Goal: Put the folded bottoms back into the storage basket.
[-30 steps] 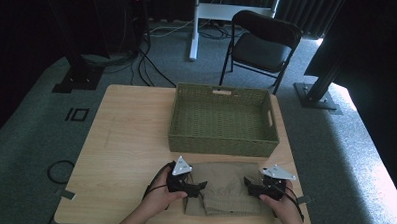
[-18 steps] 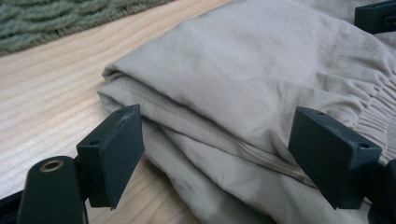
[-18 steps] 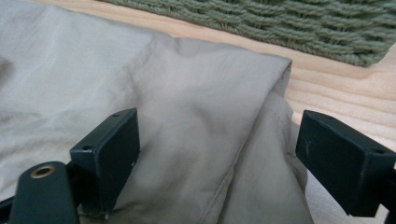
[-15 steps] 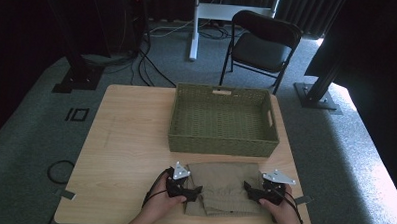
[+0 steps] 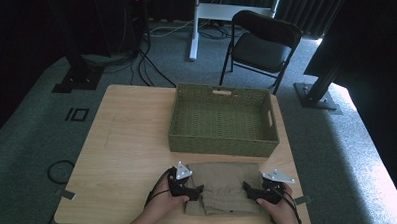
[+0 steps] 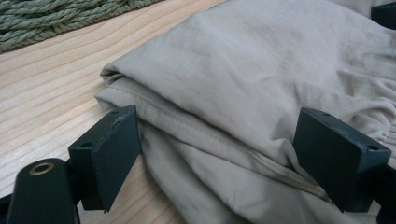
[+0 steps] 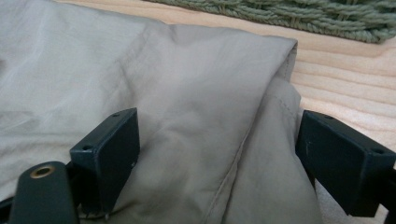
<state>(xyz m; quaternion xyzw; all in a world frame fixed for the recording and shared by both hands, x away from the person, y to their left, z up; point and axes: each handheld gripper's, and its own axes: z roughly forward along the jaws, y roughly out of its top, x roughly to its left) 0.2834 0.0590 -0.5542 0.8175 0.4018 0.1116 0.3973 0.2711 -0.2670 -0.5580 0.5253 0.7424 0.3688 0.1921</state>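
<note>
A folded beige cloth (image 5: 223, 193) lies on the wooden table (image 5: 130, 149) near its front edge. My left gripper (image 5: 192, 191) is at the cloth's left edge, my right gripper (image 5: 248, 190) at its right edge, each held in a hand. In the left gripper view the gripper (image 6: 224, 158) stands wide, its jaws just opening a little, with the cloth's layered edge (image 6: 261, 70) between them and unpinched. In the right gripper view the gripper (image 7: 217, 158) is also open around the cloth's folded corner (image 7: 140, 70).
A green woven basket (image 5: 220, 143) stands empty just behind the cloth; its wall (image 6: 56, 18) (image 7: 299, 14) is close to both grippers. Bare tabletop stretches to the left. A black folding chair (image 5: 261, 44) and stand feet are on the floor beyond.
</note>
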